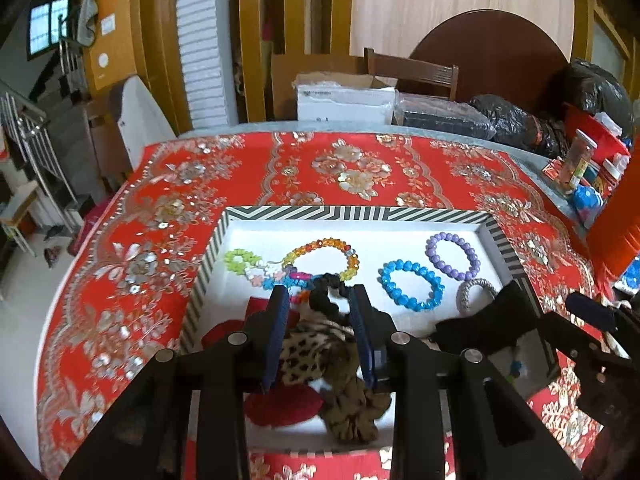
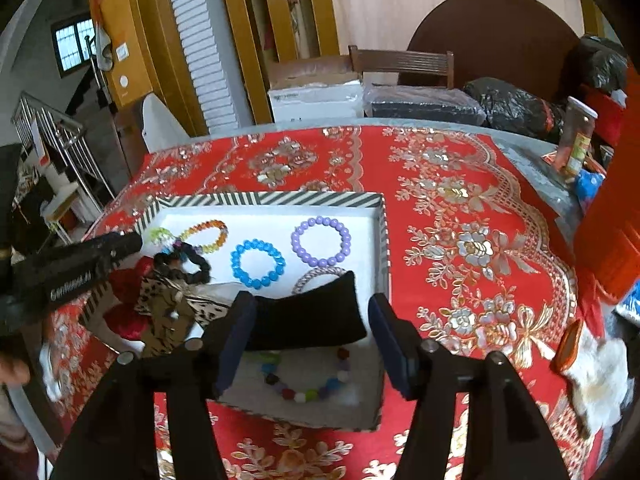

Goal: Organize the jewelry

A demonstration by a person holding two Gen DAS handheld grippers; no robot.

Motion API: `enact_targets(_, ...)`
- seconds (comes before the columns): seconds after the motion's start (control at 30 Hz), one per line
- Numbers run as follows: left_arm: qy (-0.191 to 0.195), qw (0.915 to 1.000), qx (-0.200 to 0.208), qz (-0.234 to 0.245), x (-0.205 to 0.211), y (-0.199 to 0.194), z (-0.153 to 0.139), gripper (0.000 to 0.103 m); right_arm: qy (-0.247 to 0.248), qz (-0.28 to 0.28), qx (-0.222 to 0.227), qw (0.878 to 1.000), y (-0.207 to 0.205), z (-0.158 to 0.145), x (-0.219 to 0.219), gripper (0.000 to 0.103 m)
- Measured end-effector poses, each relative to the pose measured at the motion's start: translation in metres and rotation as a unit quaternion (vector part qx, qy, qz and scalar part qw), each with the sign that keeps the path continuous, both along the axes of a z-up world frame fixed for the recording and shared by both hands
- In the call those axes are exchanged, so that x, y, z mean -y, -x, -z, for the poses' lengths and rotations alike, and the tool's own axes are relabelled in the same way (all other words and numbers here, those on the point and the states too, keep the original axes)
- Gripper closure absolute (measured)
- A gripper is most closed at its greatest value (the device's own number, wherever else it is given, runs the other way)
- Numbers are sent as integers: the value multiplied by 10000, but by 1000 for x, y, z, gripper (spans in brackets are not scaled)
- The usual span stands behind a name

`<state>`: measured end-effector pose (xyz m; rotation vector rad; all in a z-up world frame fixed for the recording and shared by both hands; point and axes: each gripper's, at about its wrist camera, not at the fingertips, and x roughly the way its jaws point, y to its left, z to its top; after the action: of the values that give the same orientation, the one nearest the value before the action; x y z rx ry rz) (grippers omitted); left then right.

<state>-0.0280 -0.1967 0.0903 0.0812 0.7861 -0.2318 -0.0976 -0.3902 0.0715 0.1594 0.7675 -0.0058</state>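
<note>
left wrist view looks down into the striped tray (image 1: pixel 352 213) on the red tablecloth (image 1: pixel 132 264), and the left gripper (image 1: pixel 320 300) hangs over the tray's near left part. its blue pads stand a moderate way apart with the black beaded bracelet (image 1: pixel 334 292) and the leopard scrunchie (image 1: pixel 320 344) showing between them. whether the pads press either piece i cannot tell; the black bracelet looks lifted off the tray floor in the right wrist view, so it is probably being carried on or between the fingers.

the sorted pieces lie singly, apart from each other, toward the tray's far right corner: the blue bracelet (image 1: pixel 412 286), the purple bracelet (image 1: pixel 452 255) and a silver bangle (image 1: pixel 474 290). that spacing reads as the finished side. the far left part is the unsorted heap, where the orange bead bracelet (image 1: pixel 326 258), a green flower bracelet (image 1: pixel 240 261) and small coloured bits overlap. red scrunchies (image 1: pixel 280 404) sit at the near left edge.

the right gripper (image 2: pixel 312 320) is spread wide over the tray's near right corner and grips nothing. between and behind its fingers stands a black cushion (image 2: pixel 308 316), and below that lies a multicoloured bead bracelet (image 2: pixel 308 384). it seems parked there, ready to steady the tray or take the next piece.
</note>
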Motion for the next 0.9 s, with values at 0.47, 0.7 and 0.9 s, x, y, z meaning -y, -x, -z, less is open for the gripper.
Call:
enact_targets(0.47, 17, 9994, 316, -172, -6, 55, -15, 79, 254, 76, 363, 9990, 27, -20, -25, 30)
enact_targets(0.7, -6, 9982, 440, -397, -17, 70, -16, 79, 343, 131, 427, 9984, 33, -26, -27, 29)
enact_targets(0.9, -114, 9967, 595, -548, -25, 79, -22, 79, 303, 105, 433, 9985, 36, -28, -34, 28)
